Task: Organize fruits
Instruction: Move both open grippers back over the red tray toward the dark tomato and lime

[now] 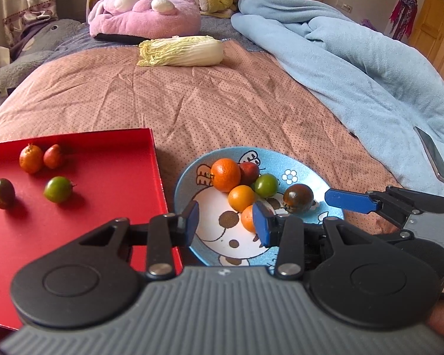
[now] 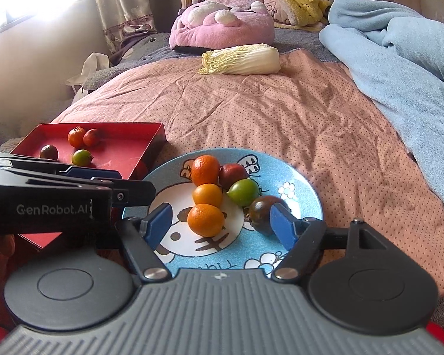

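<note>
— Looking across the bed (image 1: 222, 103), we see the blue blanket (image 1: 340, 59) bunched along the right and a cabbage (image 1: 182, 51) lying at the far end.

— We agree. Near left sits the red tray (image 1: 103, 207) with four small fruits (image 1: 58, 189); the blue cartoon plate (image 2: 305, 195) just right of it carries six more.

— Our left gripper (image 1: 226, 222) hangs over the plate's near-left part, jaws slightly apart, holding nothing.

— And our right gripper (image 2: 222, 224) stands wide over the plate, an orange fruit (image 2: 205, 220) between its pads untouched, a dark tomato (image 2: 262, 210) beside the right pad.
</note>
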`<state>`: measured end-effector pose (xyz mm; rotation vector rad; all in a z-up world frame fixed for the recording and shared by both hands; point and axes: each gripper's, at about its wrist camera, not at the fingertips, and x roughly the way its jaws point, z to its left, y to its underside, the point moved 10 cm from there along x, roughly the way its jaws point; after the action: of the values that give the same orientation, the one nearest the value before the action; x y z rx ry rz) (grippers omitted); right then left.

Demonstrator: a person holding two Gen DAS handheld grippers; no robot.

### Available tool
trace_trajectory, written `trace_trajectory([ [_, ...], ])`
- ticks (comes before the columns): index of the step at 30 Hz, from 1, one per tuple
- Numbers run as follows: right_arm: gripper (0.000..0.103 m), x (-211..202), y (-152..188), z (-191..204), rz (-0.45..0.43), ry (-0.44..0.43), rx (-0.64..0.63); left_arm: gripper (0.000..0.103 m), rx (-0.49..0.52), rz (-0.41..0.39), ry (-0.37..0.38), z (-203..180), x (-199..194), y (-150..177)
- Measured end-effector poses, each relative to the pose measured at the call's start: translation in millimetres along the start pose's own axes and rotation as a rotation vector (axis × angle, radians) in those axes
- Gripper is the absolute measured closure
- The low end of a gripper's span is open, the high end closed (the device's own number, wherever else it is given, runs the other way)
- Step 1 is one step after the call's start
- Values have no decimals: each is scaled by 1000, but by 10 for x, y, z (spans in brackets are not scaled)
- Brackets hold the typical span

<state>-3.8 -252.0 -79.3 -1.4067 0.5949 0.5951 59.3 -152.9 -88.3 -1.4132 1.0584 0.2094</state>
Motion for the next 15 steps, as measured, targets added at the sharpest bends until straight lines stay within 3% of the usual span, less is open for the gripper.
trace_trajectory([
  [15, 25, 41, -96, 388, 2, -38, -70, 60, -76, -16, -64, 473, -116, 25],
])
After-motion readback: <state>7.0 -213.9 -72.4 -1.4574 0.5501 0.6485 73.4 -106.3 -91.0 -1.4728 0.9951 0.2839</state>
